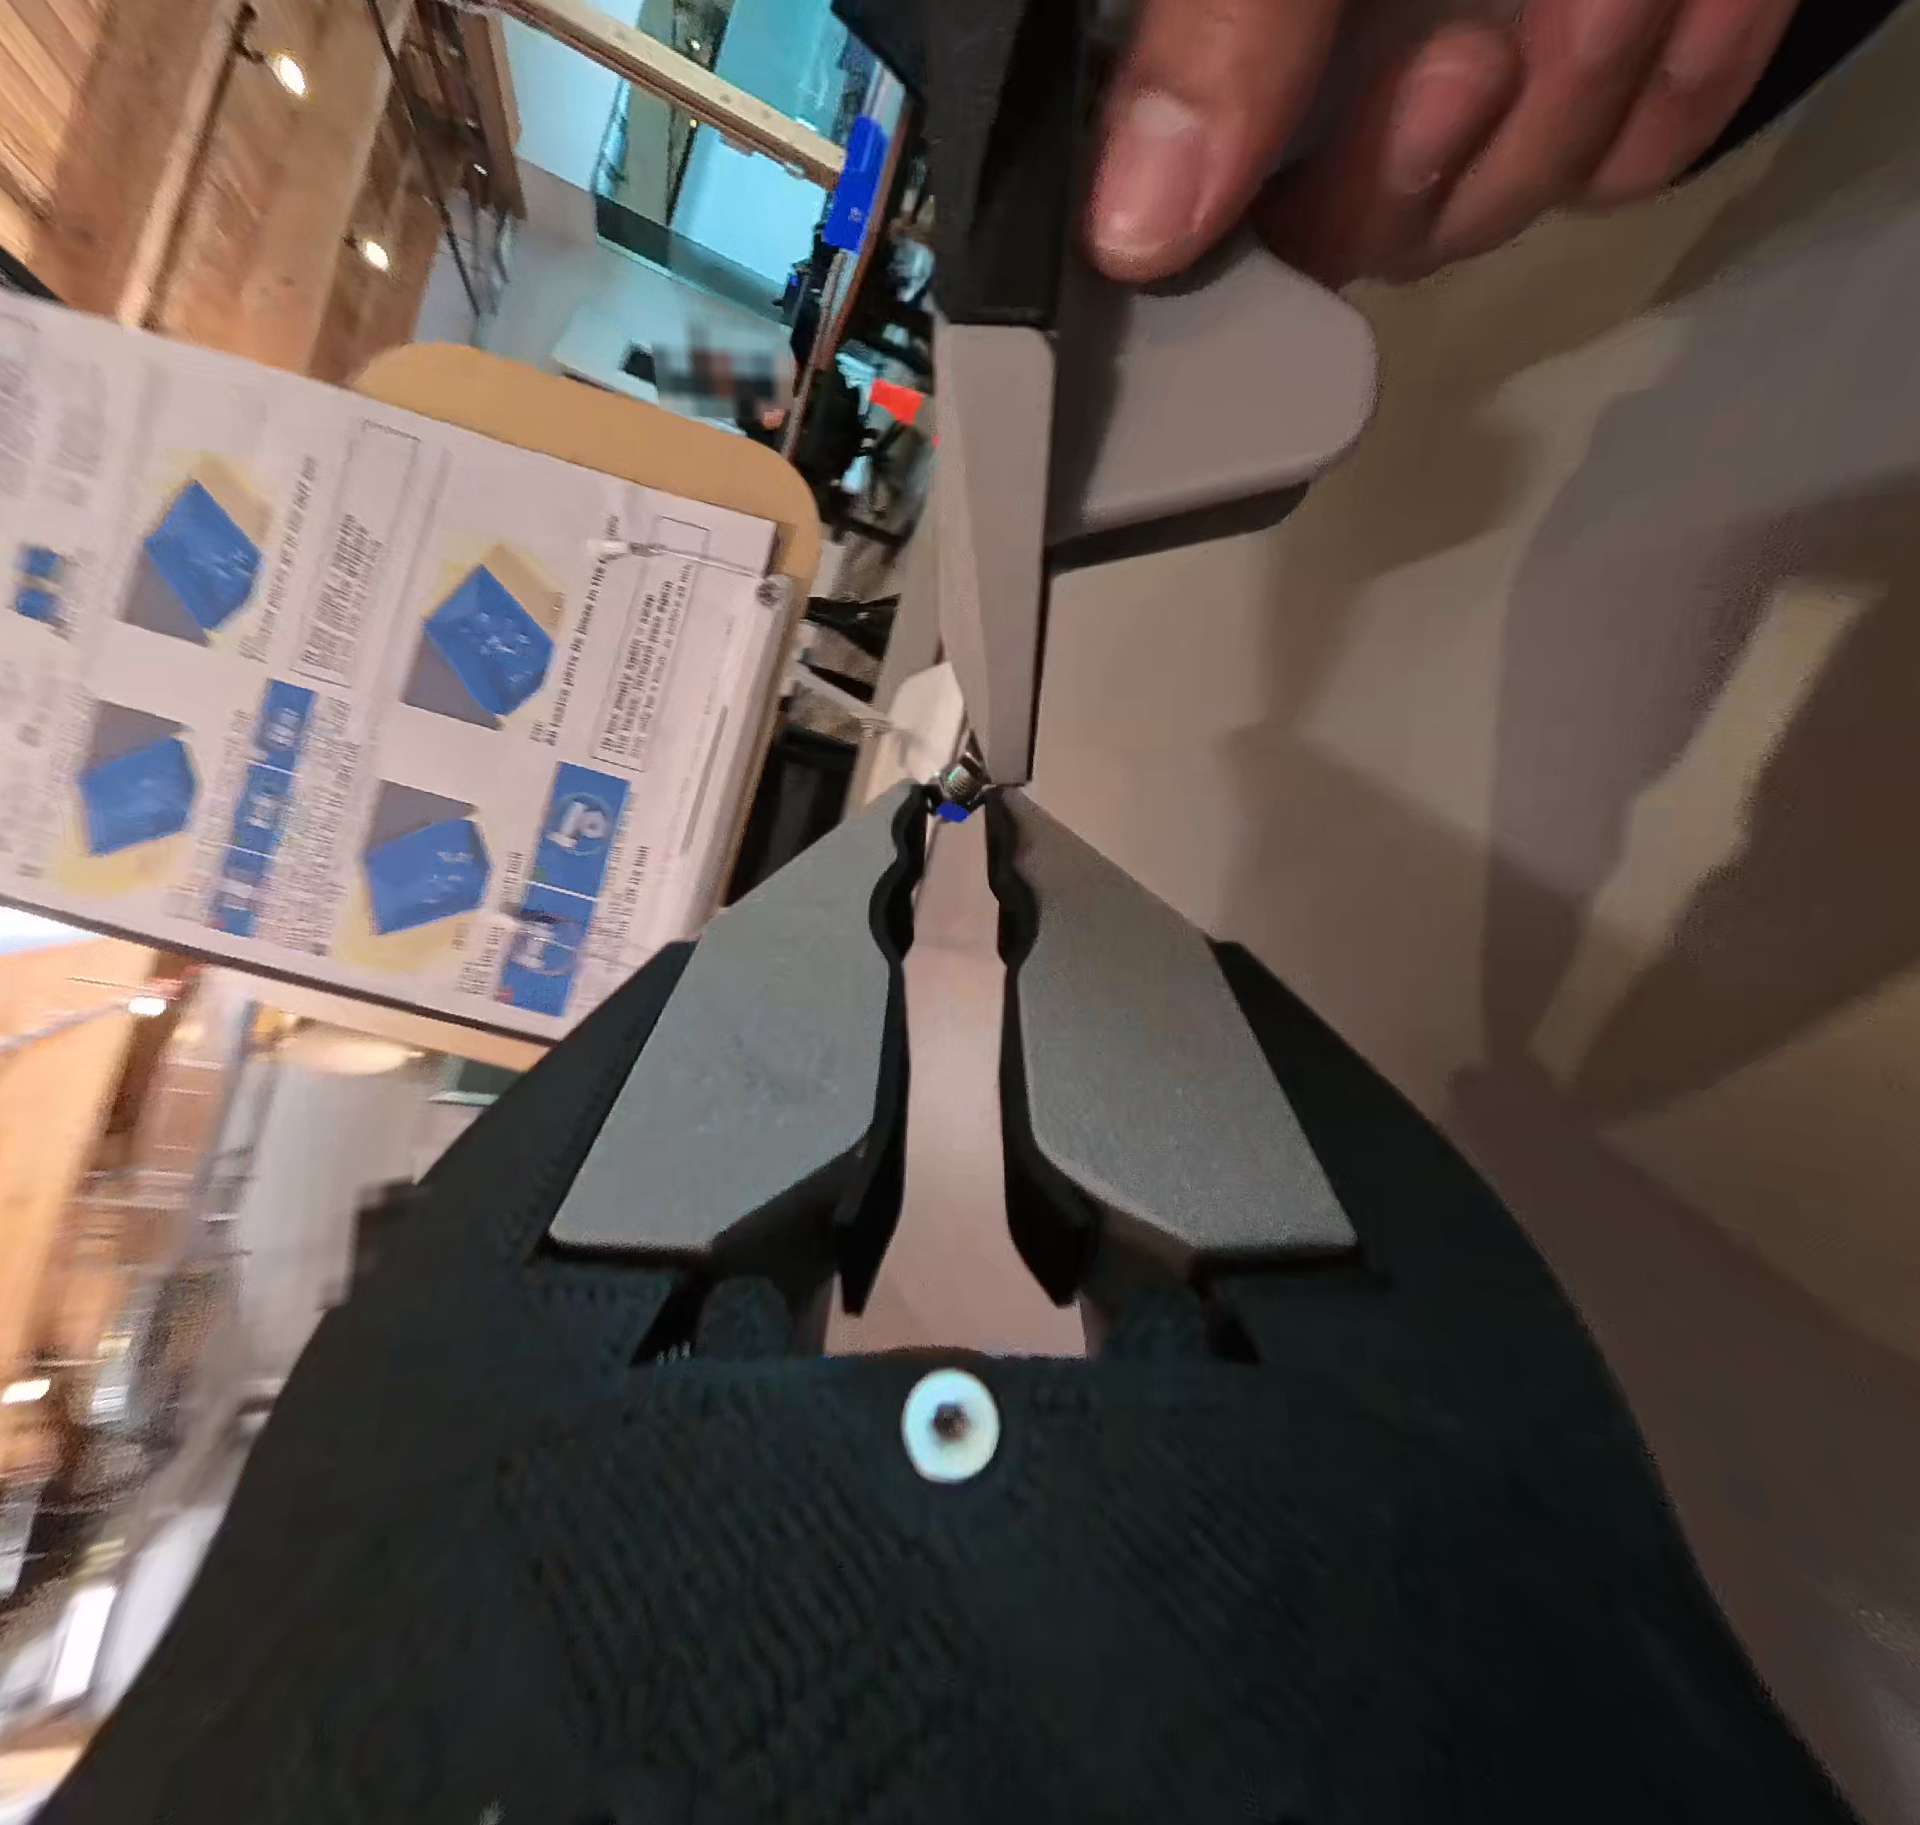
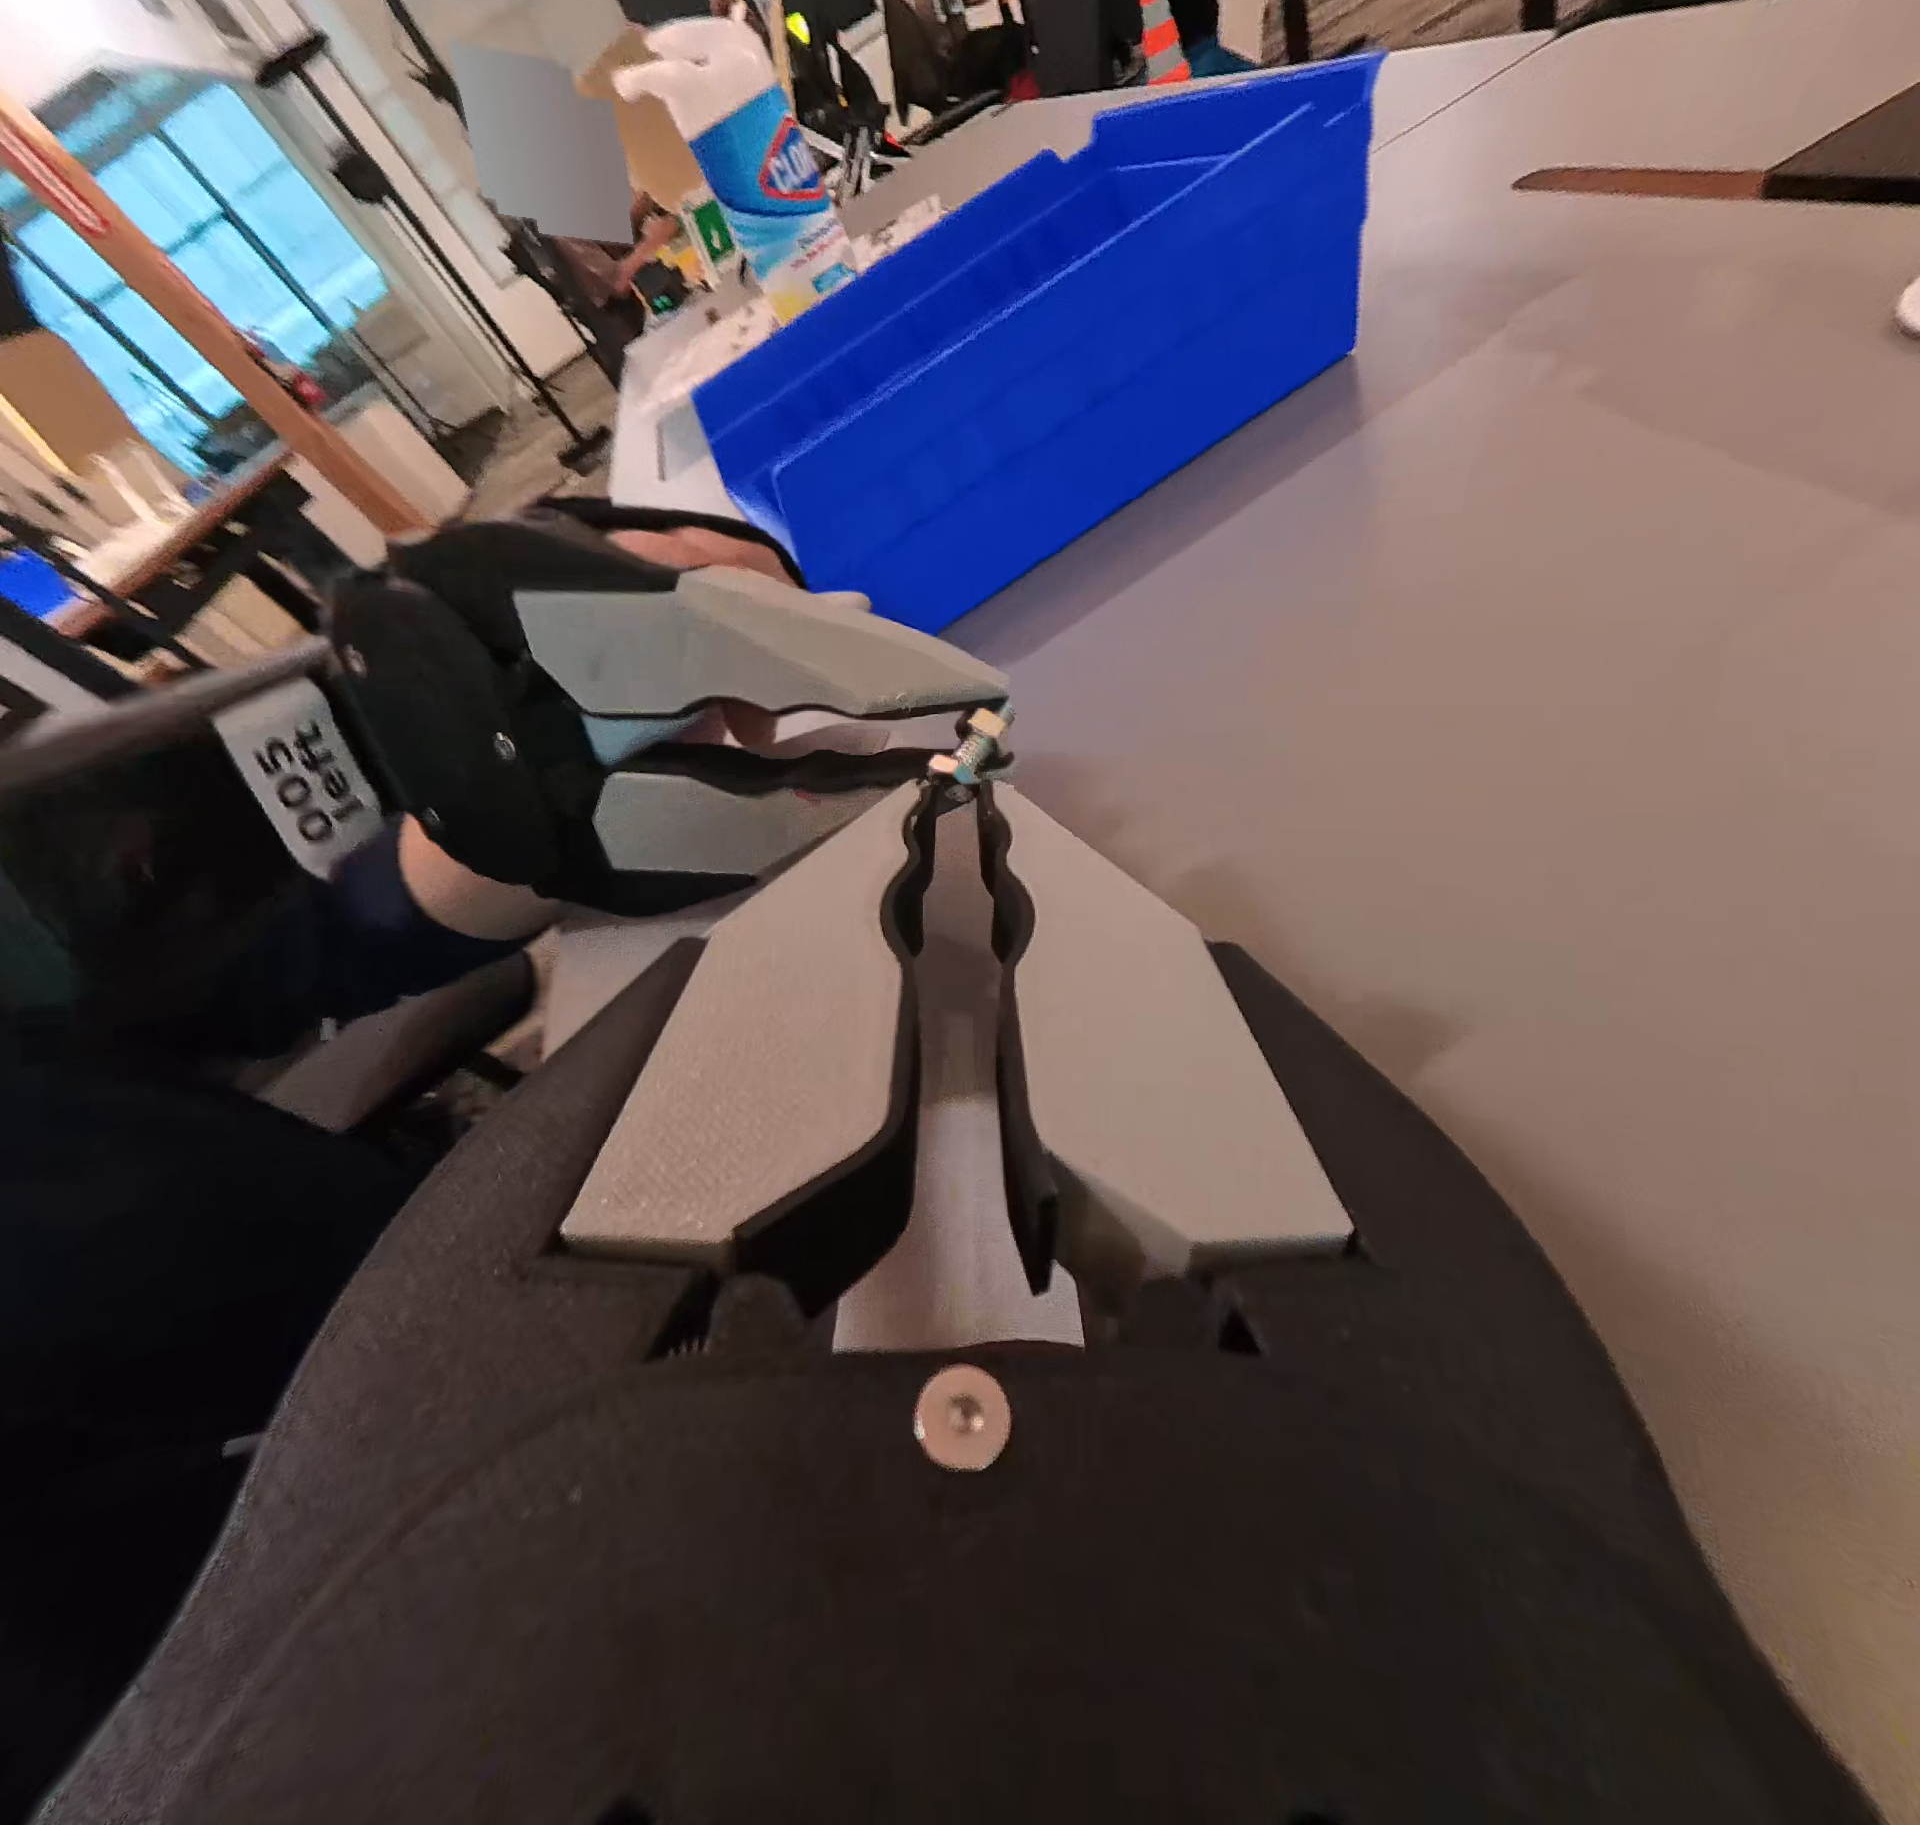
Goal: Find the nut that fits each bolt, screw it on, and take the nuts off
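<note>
Left hand-held gripper (image 2: 982, 726) first: it comes in from the side, and my fingers (image 2: 831, 674) are clamped across the bolt (image 2: 975, 745), one above and one below, holding it up off the table (image 2: 1455, 736). There's a nut (image 2: 989, 728) on the thread, up near the top finger, so this pairing looks found and started. Moving right, my right hand-held gripper (image 2: 954, 790) has closed in from below on the bolt's lower end, where a second hex piece (image 2: 943, 765) sits, head or nut I can't tell. The tips look nipped on that end, though it's too small to swear the pads are biting. From the left wrist view the two sets of tips meet right at the bolt (image 1: 964, 773), and a blue speck (image 1: 948, 811) shows just under it. Further right, the blue bin (image 2: 1039, 373) sits on the table behind; I can't see its contents, so how many bolts remain I can't say. My read: mid-turn on one bolt, unscrewing not yet done.
</note>
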`<state>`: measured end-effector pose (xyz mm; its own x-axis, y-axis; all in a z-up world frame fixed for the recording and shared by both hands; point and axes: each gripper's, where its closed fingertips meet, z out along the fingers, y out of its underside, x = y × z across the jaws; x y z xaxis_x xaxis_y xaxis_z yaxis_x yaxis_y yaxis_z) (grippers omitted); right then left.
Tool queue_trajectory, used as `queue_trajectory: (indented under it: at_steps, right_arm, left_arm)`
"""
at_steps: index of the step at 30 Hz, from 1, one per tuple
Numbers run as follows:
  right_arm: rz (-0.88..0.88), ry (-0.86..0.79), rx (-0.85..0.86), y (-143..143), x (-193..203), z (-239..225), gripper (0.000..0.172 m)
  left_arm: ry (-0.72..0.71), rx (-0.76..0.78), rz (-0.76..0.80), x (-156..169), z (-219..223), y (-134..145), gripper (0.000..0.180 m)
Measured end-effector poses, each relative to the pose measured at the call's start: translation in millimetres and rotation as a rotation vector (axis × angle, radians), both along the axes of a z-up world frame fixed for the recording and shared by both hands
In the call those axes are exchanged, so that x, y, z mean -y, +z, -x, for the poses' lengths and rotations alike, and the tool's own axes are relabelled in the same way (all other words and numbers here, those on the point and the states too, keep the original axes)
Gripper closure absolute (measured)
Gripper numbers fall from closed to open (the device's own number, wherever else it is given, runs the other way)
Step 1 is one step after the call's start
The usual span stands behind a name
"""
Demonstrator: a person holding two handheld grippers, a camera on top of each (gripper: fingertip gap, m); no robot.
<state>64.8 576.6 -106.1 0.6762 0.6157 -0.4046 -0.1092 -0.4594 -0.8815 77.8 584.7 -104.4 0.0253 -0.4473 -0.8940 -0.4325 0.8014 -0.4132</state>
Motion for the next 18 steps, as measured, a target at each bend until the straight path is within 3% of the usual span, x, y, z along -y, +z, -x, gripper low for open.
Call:
queue_trajectory:
  at_steps: [4, 9, 12, 15, 18]
  right_arm:
    - [-0.030, -0.038, 0.097, -4.6, -2.1, -4.4, 0.172]
    - [0.028, 0.010, 0.037, -12.0, 1.0, 3.5, 0.172]
    - [0.003, -0.029, 0.159, -22.0, -2.5, -4.3, 0.172]
    - [0.002, -0.057, 0.337, -37.8, -3.0, -14.7, 0.172]
    - [-0.106, -0.100, 0.530, -37.4, -5.8, -21.9, 0.172]
  left_arm:
    - [-0.017, -0.004, 0.145, -5.6, 1.5, -6.5, 0.175]
    - [-0.017, -0.037, 0.052, -4.8, 1.4, -9.5, 0.180]
    - [0.012, -0.078, 0.091, -10.3, 0.8, -20.3, 0.180]
    - [0.039, -0.106, 0.312, -20.5, 2.5, -35.0, 0.180]
    - [0.000, -0.153, 0.706, -14.6, 3.6, -52.5, 0.180]
